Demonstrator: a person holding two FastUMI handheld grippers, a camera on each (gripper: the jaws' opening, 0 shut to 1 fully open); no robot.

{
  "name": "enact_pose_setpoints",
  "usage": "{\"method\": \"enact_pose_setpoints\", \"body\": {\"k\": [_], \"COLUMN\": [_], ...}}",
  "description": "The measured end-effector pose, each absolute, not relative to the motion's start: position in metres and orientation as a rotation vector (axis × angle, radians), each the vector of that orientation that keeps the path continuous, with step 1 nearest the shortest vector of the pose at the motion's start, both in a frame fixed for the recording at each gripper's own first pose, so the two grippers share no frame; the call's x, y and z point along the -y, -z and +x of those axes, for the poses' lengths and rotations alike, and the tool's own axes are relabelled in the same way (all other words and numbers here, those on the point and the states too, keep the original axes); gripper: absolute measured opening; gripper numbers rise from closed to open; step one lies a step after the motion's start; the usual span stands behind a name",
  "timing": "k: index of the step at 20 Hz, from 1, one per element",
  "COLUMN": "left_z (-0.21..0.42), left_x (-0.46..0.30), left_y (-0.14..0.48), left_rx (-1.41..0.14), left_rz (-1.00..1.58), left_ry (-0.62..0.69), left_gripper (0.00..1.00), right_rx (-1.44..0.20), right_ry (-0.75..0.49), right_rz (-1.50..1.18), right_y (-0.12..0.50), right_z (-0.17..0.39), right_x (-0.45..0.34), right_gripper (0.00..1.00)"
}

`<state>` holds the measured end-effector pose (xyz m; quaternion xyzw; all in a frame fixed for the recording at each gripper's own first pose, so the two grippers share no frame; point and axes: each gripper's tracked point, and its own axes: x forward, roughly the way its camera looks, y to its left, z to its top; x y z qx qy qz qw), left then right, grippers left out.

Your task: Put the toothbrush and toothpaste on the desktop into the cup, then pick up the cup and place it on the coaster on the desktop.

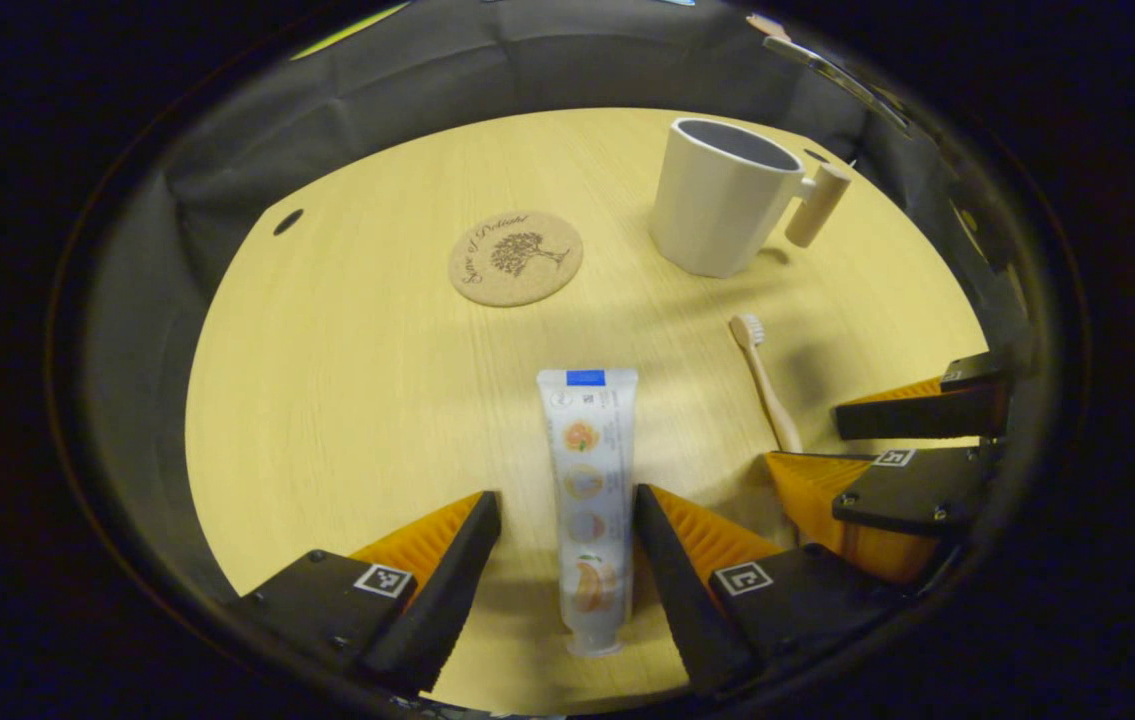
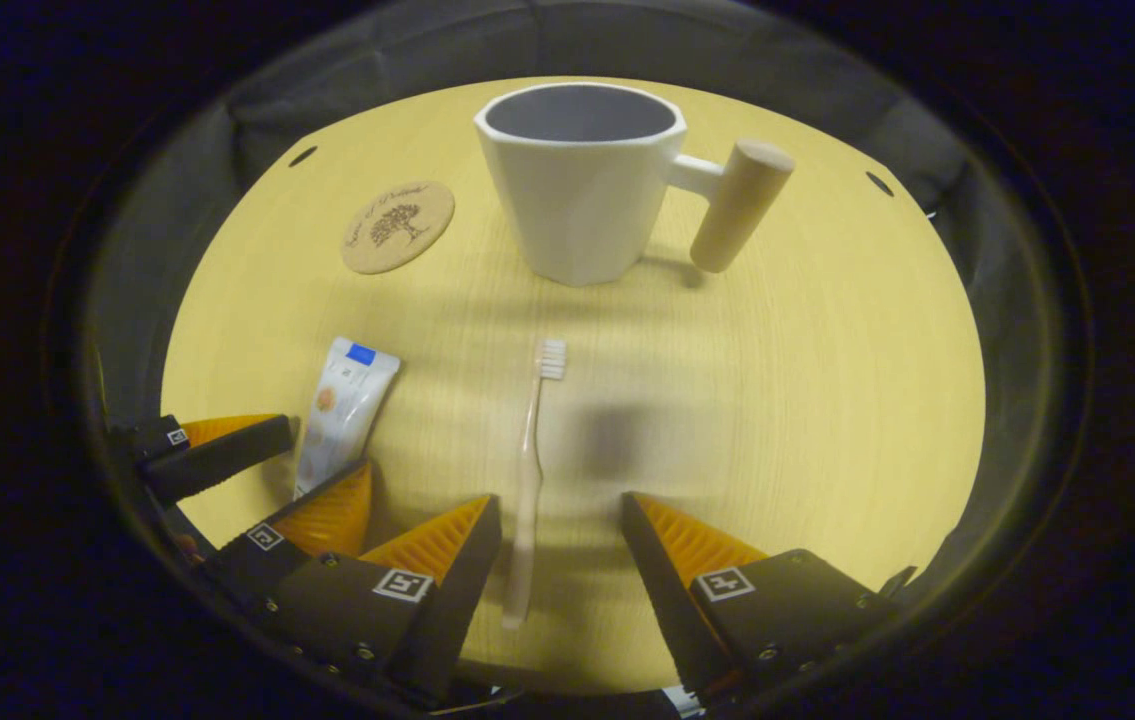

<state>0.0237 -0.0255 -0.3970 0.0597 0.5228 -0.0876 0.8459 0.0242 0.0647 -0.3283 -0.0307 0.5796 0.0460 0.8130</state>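
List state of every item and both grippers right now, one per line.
toothpaste: flat on the desktop, between the open jaws of the left gripper, not gripped.
toothbrush: flat, bristles toward the cup, handle between the right gripper jaws, not gripped.
cup: upright, empty.
coaster: flat, bare.

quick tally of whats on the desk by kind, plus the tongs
cup: 1
coaster: 1
toothpaste tube: 1
toothbrush: 1
tongs: 2, left tongs open around the tube, right tongs open around the toothbrush handle
total: 6
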Motion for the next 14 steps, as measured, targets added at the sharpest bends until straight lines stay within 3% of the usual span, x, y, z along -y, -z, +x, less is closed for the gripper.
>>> {"method": "enact_pose_setpoints", "body": {"k": [2, 3, 4, 5, 6, 7, 8, 10, 11, 14], "left_z": [0.024, 0.024, 0.024, 0.023, 0.022, 0.023, 0.023, 0.024, 0.024, 0.025], "left_x": [0.026, 0.027, 0.030, 0.031, 0.034, 0.035, 0.036, 0.035, 0.036, 0.036], "left_y": [0.399, 0.399, 0.396, 0.398, 0.394, 0.395, 0.395, 0.396, 0.400, 0.397], "left_rx": [-1.103, -1.105, -1.102, -1.105, -1.103, -1.106, -1.114, -1.123, -1.123, -1.115], "left_rz": [0.120, 0.124, 0.124, 0.126, 0.127, 0.134, 0.135, 0.131, 0.126, 0.128], "left_ry": [0.184, 0.184, 0.197, 0.198, 0.200, 0.203, 0.198, 0.191, 0.183, 0.178], "left_gripper": [0.92, 0.87, 0.86, 0.76, 0.67, 0.59, 0.49, 0.46, 0.42, 0.35], "right_rx": [-1.259, -1.269, -1.279, -1.276, -1.274, -1.284, -1.285, -1.273, -1.288, -1.286], "right_ry": [-0.079, -0.081, -0.079, -0.067, -0.064, -0.069, -0.075, -0.053, -0.056, -0.070], "right_rz": [-0.077, -0.073, -0.075, -0.083, -0.078, -0.077, -0.079, -0.077, -0.072, -0.060], "right_y": [0.327, 0.325, 0.329, 0.328, 0.330, 0.330, 0.329, 0.325, 0.334, 0.330], "right_z": [0.021, 0.021, 0.020, 0.020, 0.021, 0.021, 0.019, 0.024, 0.022, 0.021], "right_x": [-0.061, -0.060, -0.061, -0.059, -0.056, -0.056, -0.054, -0.050, -0.051, -0.049], "right_gripper": [0.81, 0.67, 0.66, 0.65, 0.58, 0.36, 0.36, 0.36, 0.09, 0.09]}}
